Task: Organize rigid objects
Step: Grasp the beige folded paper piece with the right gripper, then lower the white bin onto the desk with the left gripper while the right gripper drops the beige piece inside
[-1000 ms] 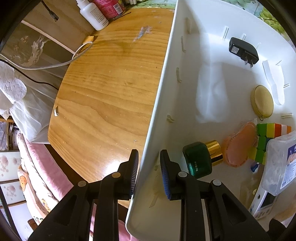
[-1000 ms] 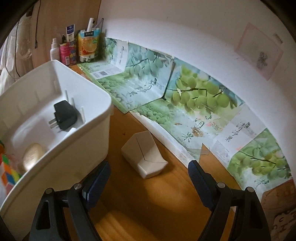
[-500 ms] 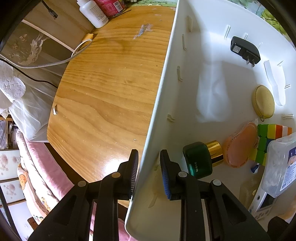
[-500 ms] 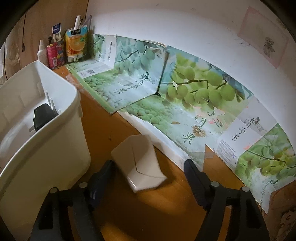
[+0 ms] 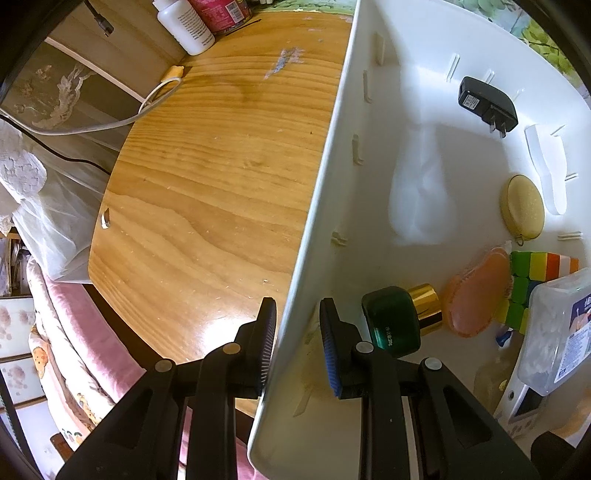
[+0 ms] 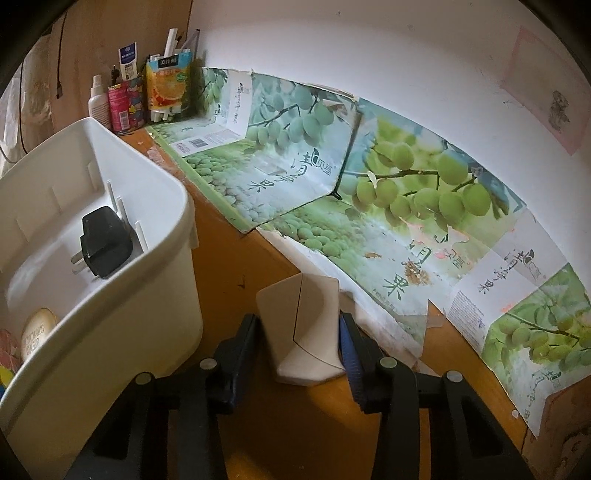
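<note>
item: beige box (image 6: 303, 328), on table just right of bin (image 6: 155, 295). sits between right gripper (image 6: 300, 345) fingers, jaws nearly closed on its sides, contact unclear. bin lies to its left. left gripper (image 5: 295, 341) straddles bin wall, grip unclear.

A pale, faceted box (image 6: 303, 325) sits on the wooden table beside the white bin (image 6: 110, 295).

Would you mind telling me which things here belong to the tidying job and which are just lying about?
Job:
- white bin, its wall between the left tool fingers
- white box, between the right tool fingers
- plug adapter, green cap bottle, colour cube in the bin

Lying about:
- fruit cardboard
- white bottle
- cable
</note>
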